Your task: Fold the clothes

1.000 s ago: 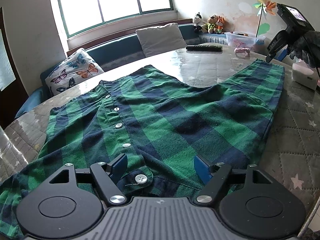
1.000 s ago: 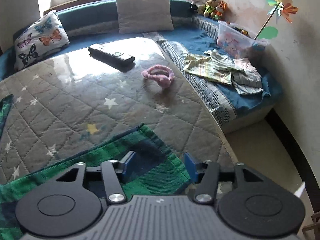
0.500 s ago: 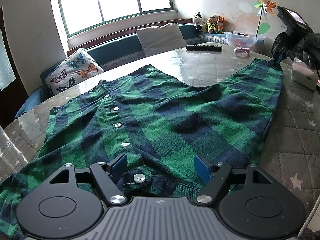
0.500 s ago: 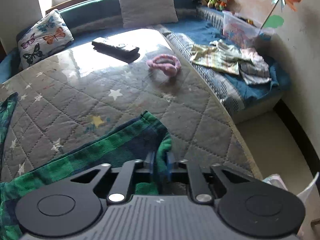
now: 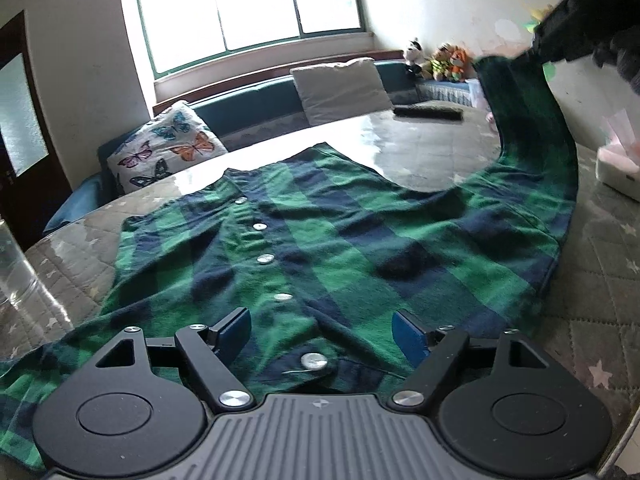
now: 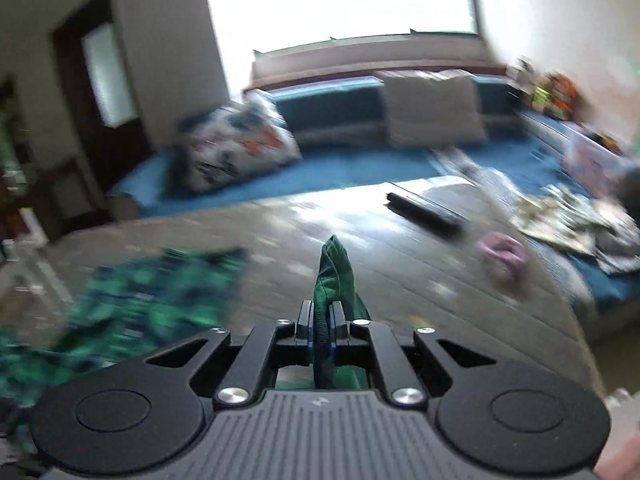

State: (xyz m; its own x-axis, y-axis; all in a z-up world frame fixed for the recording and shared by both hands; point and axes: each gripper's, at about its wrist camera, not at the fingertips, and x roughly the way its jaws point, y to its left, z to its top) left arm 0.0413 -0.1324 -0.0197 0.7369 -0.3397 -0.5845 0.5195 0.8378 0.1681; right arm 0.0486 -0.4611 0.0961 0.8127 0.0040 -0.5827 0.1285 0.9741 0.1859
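A green and navy plaid shirt (image 5: 344,256) lies buttoned and spread flat on the quilted table. My left gripper (image 5: 320,330) is open, its blue pads on either side of the collar button, low over the cloth. My right gripper (image 6: 320,316) is shut on the cuff of the right sleeve (image 6: 334,268). In the left wrist view that sleeve (image 5: 532,128) hangs lifted off the table from the right gripper (image 5: 560,40) at the upper right. The right wrist view is blurred.
A black remote (image 5: 428,113) and a pink hair band (image 6: 502,248) lie on the far side of the table. A white tissue box (image 5: 618,164) stands at the right edge. A bench with cushions (image 5: 172,148) runs behind the table. Clothes (image 6: 568,216) lie on the bench.
My right gripper closed on the sleeve cuff, then lifted it high off the table and swung left. My left gripper stayed open over the collar.
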